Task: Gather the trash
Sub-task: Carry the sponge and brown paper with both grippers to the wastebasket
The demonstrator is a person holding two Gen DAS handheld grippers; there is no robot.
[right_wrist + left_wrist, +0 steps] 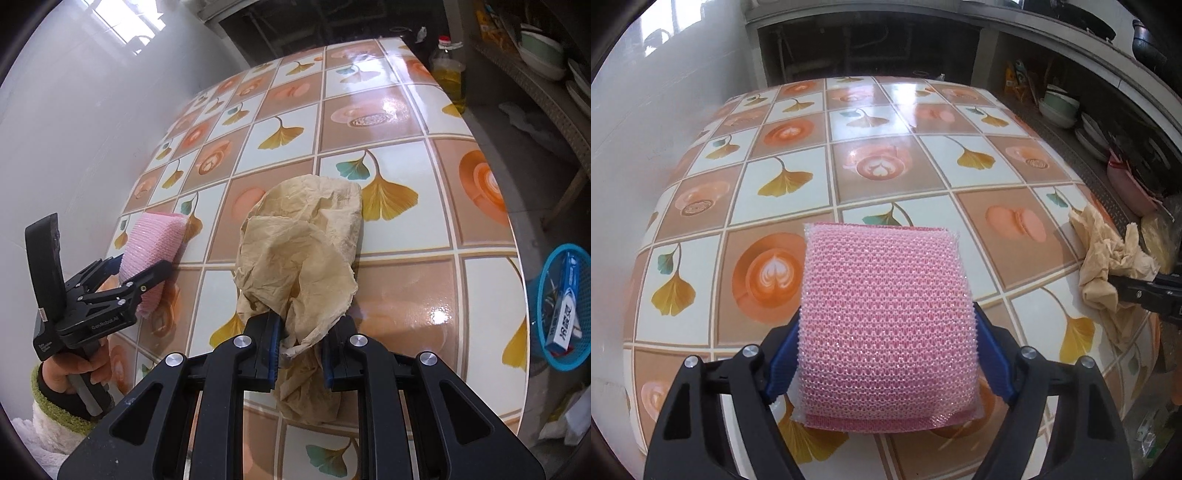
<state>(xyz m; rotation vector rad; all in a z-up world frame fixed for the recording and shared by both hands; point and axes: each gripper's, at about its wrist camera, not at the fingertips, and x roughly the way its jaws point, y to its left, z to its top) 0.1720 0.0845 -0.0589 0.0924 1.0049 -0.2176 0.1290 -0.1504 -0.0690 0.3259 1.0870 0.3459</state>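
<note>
A pink mesh sponge (886, 295) sits between the blue pads of my left gripper (886, 332), which is shut on its two sides, wide apart. The right wrist view shows that sponge (155, 236) tilted, its far edge at the tablecloth, with the left gripper (144, 262) behind it. My right gripper (306, 325) is shut on a large crumpled beige paper (306, 236) that lies on the table. From the left wrist camera the paper (1104, 266) is at the table's right edge, with the right gripper (1123, 284) on it.
The table (388, 110) has a glossy cloth with leaf and coffee-cup squares. A blue basket (541, 314) holding a toothpaste box stands on the floor to the right. An oil bottle (448, 70) stands past the far corner. Bowls (1060, 107) fill a low shelf. A white wall runs along the left.
</note>
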